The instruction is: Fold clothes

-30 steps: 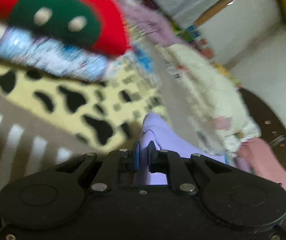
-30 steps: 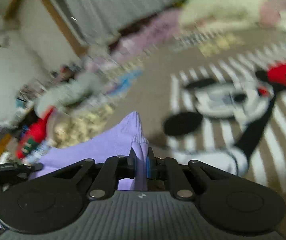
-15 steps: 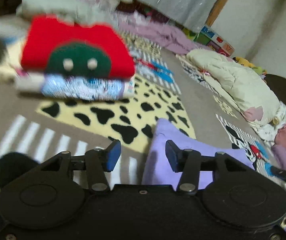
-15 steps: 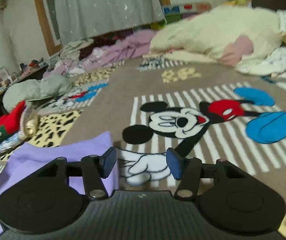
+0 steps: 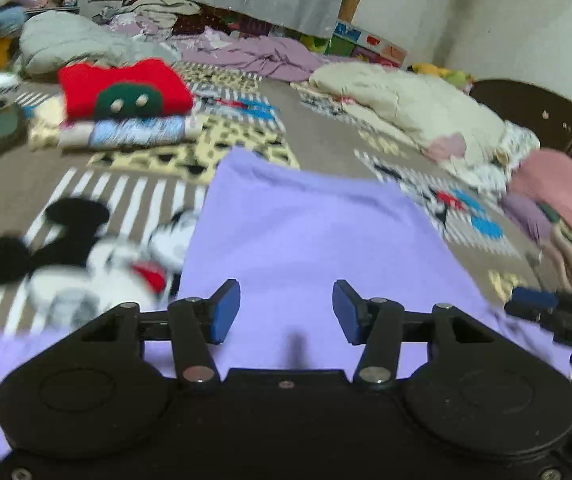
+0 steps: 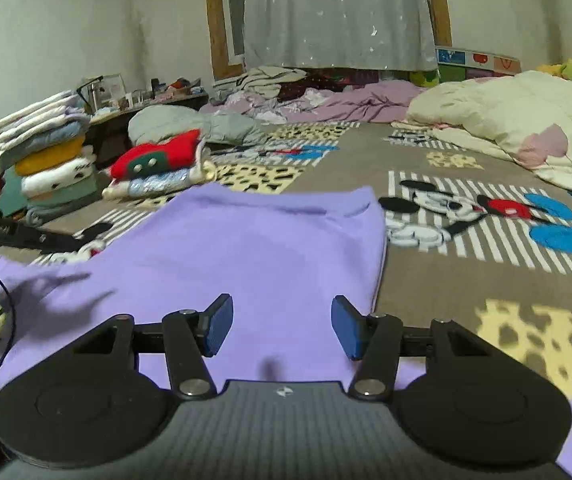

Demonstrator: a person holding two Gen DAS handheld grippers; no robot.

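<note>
Now both the left gripper point(image 5: 286, 311) and right gripper point(image 6: 282, 327) gape wide, empty, above the purple garment point(image 6: 246, 264) lying flat on the blanket point(image 6: 465, 280).

the right gripper point(image 6: 282, 326) hovers low over a lilac garment point(image 6: 246, 264) with its blue-padded fingers point(image 6: 218, 324) spread wide and nothing between them. the garment lies flat on a brown cartoon-print blanket point(image 6: 485, 264), one straight edge running along its right side. beyond its far left corner sits a small folded stack topped by a red and green piece point(image 6: 158, 156), and further left a taller pile of folded clothes point(image 6: 42, 156). a cream quilt point(image 6: 517, 116) is bunched at the far right. a grey curtain point(image 6: 337, 12) hangs at the back.
</note>
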